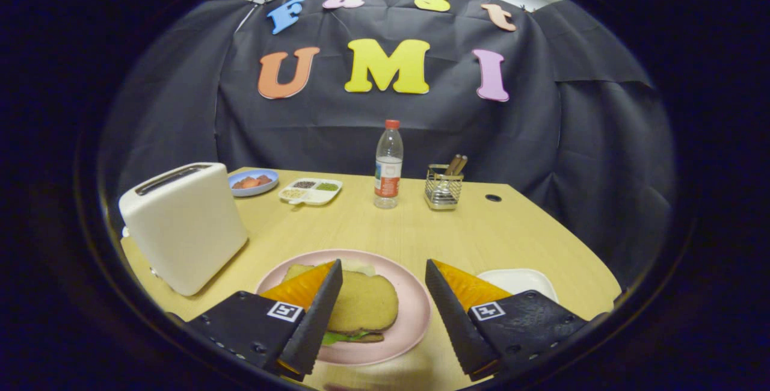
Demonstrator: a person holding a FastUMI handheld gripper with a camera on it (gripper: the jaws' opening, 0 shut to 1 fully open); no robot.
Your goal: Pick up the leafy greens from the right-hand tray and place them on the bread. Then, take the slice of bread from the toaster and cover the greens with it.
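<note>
Your gripper hangs spread wide and empty above the round pink plate. Between its fingers lies the toast, matte and grainy, with greens peeking from beneath; your left finger hides part of the stack. Left stands the smooth boxy toaster; right, a white tray, half covered.

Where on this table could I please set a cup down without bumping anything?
Bare wood lies between the pink plate and the water bottle, and right of the utensil holder. The far left is crowded: toaster, blue dish, divided tray. The open gripper straddles the plate.
</note>
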